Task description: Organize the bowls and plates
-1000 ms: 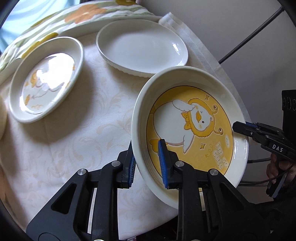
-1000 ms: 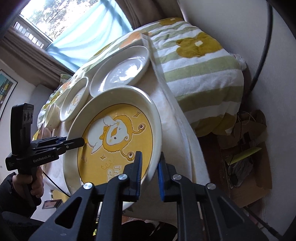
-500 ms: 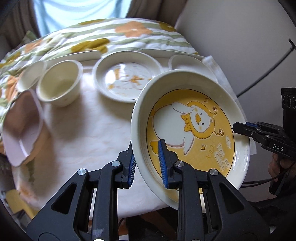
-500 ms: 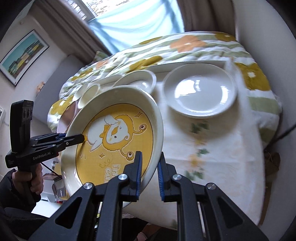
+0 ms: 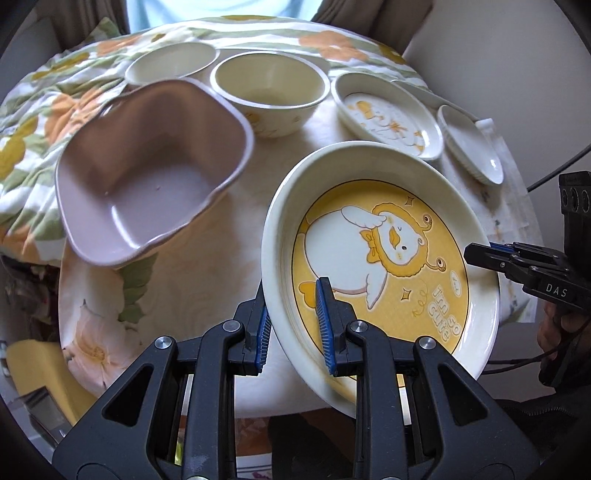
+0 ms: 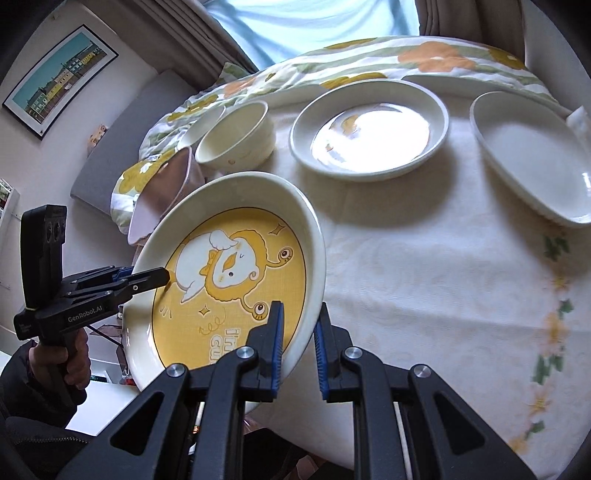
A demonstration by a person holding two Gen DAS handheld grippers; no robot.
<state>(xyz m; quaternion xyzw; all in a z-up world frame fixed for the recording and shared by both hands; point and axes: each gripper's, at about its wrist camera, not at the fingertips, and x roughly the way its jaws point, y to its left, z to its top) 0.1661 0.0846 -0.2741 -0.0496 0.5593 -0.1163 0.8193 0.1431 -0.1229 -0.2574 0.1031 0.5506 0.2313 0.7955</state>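
Note:
Both grippers hold a large yellow cartoon plate [image 5: 384, 258] above the table's near edge. My left gripper [image 5: 293, 328] is shut on its left rim. My right gripper [image 6: 299, 343] is shut on the opposite rim of the same plate [image 6: 229, 280]; it also shows in the left wrist view [image 5: 480, 254]. On the table stand a mauve square bowl [image 5: 147, 173], two cream bowls [image 5: 269, 92] [image 5: 170, 64], a small duck-print plate [image 5: 388, 114] and a plain white plate [image 5: 469, 144].
The table [image 6: 424, 258] has a cream floral cloth. A flowered quilt [image 5: 55, 110] is bunched behind and left of the dishes. A window with curtains [image 6: 314, 26] is at the back, a framed picture [image 6: 59, 77] on the left wall.
Both grippers have swung left with the yellow plate held between them. The bowls have come into view and the white plates have slid to the right.

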